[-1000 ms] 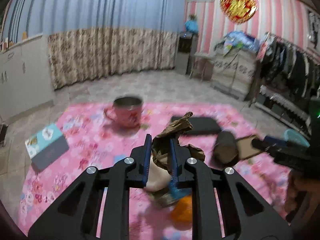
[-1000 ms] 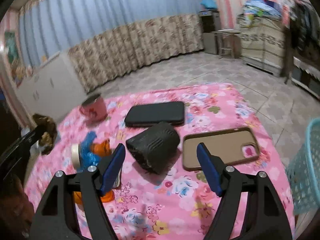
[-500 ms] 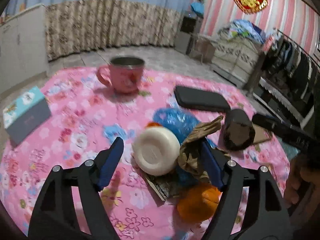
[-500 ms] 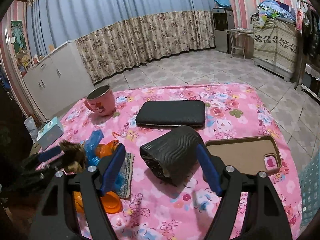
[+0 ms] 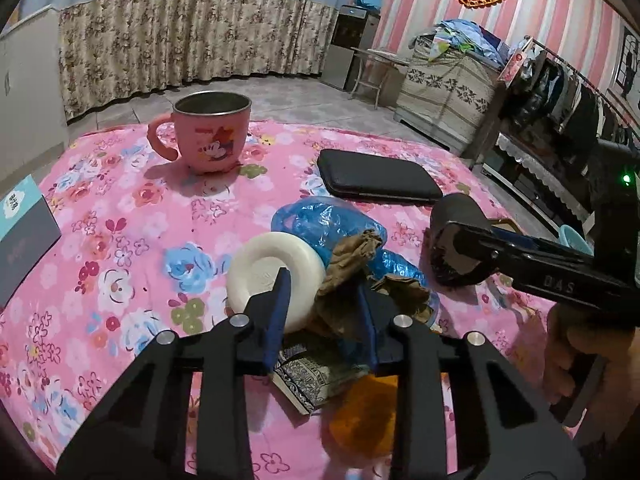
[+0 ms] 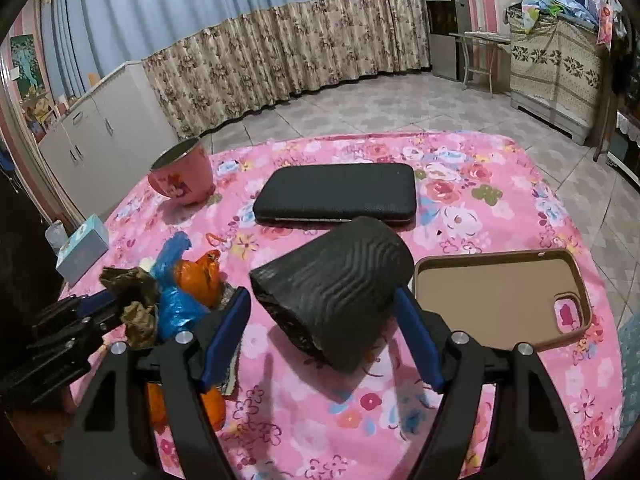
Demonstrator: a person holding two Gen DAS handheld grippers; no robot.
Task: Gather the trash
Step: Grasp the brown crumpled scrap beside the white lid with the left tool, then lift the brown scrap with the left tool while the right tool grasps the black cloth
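A trash pile lies on the pink floral cloth (image 5: 120, 208): crumpled brown paper (image 5: 348, 264), a white round lid (image 5: 264, 268), a blue plastic bag (image 5: 324, 216), an orange wrapper (image 5: 364, 416) and a patterned packet (image 5: 316, 376). My left gripper (image 5: 322, 300) is low over the pile. Its jaws are closing with the brown paper between them. The right pad touches the paper and the left pad stands clear of it. My right gripper (image 6: 328, 328) is open, one finger on each side of a black ridged object (image 6: 340, 276) without pressing it.
A pink mug (image 5: 212, 136) stands at the back. A black flat case (image 5: 376, 176) lies behind the black object, and a brown phone case (image 6: 492, 300) lies to its right. A teal box (image 6: 80, 248) sits at the left edge and a light blue basket (image 6: 630, 360) at the right.
My left gripper came down onto the pile with the brown paper, opened wide, then narrowed again. My right gripper moved forward until the black ridged object stood between its fingers.
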